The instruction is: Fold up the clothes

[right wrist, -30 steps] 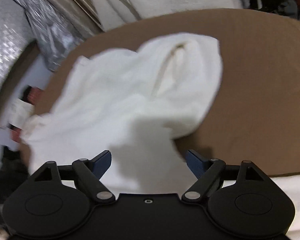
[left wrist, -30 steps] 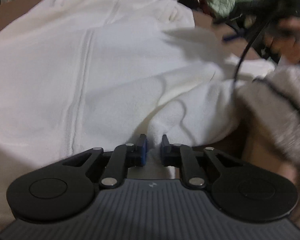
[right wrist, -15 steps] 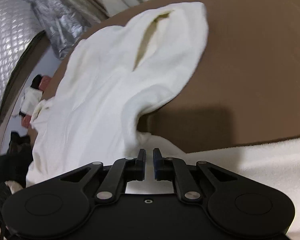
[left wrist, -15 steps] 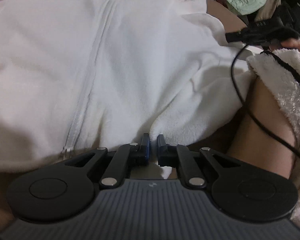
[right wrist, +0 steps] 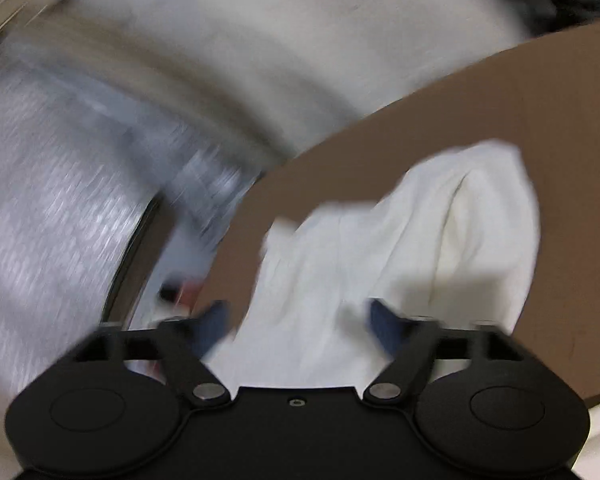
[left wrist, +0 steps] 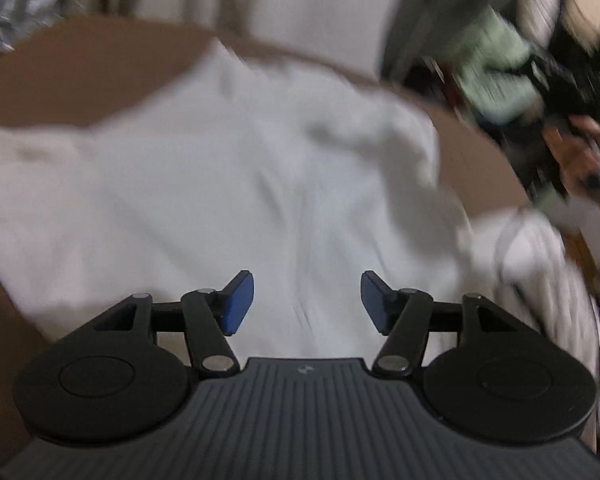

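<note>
A white fleece garment (left wrist: 240,184) lies spread on the brown table (left wrist: 80,76), blurred by motion. My left gripper (left wrist: 307,302) is open above its near edge, blue pads wide apart with nothing between them. In the right wrist view the same white garment (right wrist: 400,248) lies bunched on the brown table (right wrist: 560,120), one folded end at the far right. My right gripper (right wrist: 296,326) is open over the near part of the cloth, its fingers blurred.
A person's hand (left wrist: 580,152) with the other black gripper is at the right of the left wrist view, above a fluffy white sleeve (left wrist: 540,264). A green cloth (left wrist: 496,76) lies beyond. A silvery quilted surface (right wrist: 60,220) and white fabric (right wrist: 300,20) border the table.
Both grippers were shut on the white garment half a second ago; both have now opened and let go. Both cameras have pulled back and swung, blurring the views.
</note>
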`<action>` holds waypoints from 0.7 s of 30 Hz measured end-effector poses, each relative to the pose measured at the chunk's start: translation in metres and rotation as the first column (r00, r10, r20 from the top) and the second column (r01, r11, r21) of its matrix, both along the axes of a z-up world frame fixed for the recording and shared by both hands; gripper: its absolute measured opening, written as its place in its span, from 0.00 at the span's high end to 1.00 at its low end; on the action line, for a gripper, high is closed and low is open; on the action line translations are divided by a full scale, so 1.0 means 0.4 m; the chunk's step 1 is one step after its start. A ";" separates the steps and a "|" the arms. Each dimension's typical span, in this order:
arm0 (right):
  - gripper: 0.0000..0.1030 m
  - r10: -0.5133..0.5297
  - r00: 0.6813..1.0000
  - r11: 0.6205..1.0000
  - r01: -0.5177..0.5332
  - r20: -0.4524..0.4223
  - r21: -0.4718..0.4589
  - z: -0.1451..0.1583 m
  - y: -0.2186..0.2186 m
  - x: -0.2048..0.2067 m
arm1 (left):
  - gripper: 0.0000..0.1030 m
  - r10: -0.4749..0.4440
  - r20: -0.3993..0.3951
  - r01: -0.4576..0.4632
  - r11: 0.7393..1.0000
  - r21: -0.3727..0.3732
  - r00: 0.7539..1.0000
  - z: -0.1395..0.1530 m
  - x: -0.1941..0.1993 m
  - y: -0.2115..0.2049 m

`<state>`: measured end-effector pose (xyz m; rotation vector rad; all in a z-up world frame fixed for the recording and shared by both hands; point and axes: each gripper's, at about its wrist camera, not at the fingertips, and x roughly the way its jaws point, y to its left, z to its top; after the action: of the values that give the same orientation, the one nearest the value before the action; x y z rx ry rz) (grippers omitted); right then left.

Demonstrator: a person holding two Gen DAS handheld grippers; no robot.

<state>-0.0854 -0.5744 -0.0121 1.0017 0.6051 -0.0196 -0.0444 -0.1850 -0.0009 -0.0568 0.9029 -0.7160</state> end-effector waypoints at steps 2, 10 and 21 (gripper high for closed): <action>0.12 -0.158 0.987 0.987 0.159 -0.036 0.012 0.016 0.017 0.048 | 0.43 0.088 0.014 -0.088 0.996 0.006 0.996 0.020 0.081 -0.018; 0.12 -0.208 0.974 0.975 0.200 -0.085 -0.093 -0.163 0.025 0.079 | 0.28 0.119 0.116 -0.135 0.981 0.141 0.986 0.057 0.291 -0.086; 0.12 -0.442 0.885 0.860 0.464 -0.143 0.212 -0.307 -0.150 -0.010 | 0.28 0.254 0.013 -0.252 0.949 0.187 0.967 -0.021 0.705 -0.313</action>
<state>-0.0892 -0.6344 -0.1348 1.3710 0.4455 -0.4217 0.2377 -0.3101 -0.0095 -0.0094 0.9504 -0.3896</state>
